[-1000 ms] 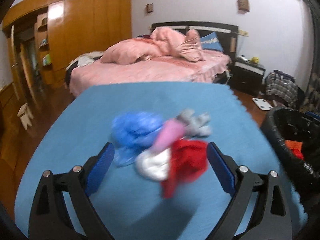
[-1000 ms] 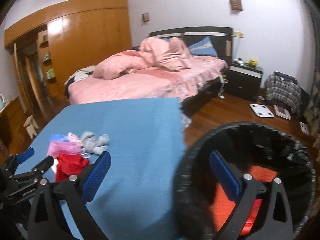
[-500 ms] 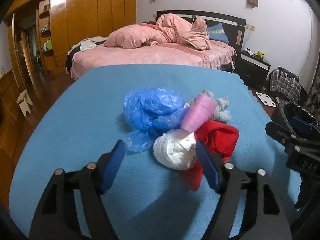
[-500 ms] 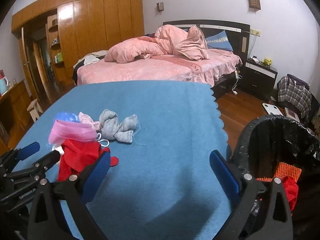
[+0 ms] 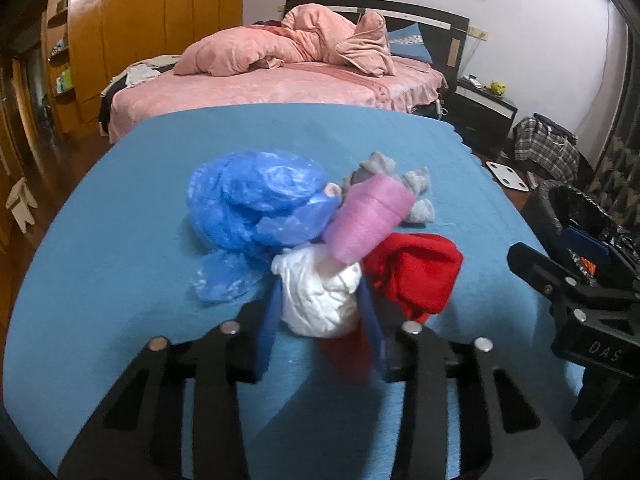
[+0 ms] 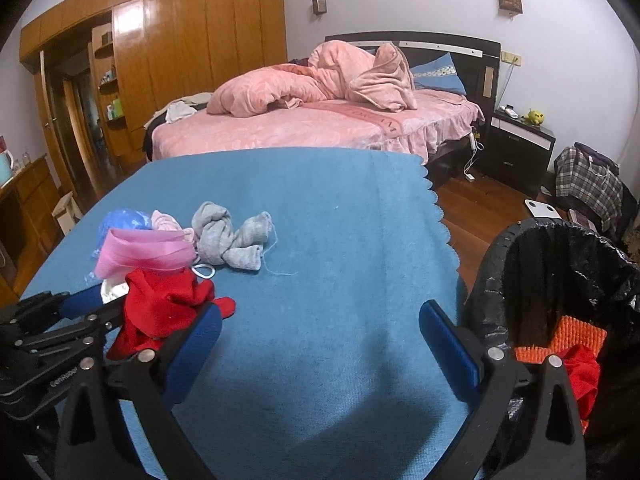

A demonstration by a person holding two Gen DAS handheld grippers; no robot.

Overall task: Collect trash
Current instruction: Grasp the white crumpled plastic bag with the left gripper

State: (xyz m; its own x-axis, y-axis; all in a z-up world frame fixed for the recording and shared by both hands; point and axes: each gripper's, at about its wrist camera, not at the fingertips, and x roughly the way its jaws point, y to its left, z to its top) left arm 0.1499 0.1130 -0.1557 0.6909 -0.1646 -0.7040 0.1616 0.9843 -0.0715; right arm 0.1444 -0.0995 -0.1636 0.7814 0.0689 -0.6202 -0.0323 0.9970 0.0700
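A heap of trash lies on the blue tablecloth [image 5: 120, 240]: a crumpled blue plastic bag [image 5: 256, 208], a pink roll [image 5: 368, 216], a red cloth [image 5: 420, 276], a grey sock bundle [image 6: 228, 236] and a white crumpled wad [image 5: 320, 304]. My left gripper [image 5: 320, 296] is closing, and its blue pads touch both sides of the white wad. My right gripper [image 6: 320, 332] stands open over bare cloth, right of the heap, with nothing between its fingers. The black-lined trash bin [image 6: 520, 236] stands just right of it.
The bin holds red and orange items [image 6: 576, 344]. The tablecloth's scalloped edge [image 6: 440, 216] runs along the right, with wooden floor beyond. A pink bed [image 6: 320, 128], a nightstand [image 6: 520, 148] and a checked bag [image 6: 588, 176] stand behind. A wooden wardrobe fills the left.
My left gripper has come down and forward onto the heap, and its jaws have narrowed from wide open to the sides of the white wad. The right gripper swung left from above the bin, then stopped.
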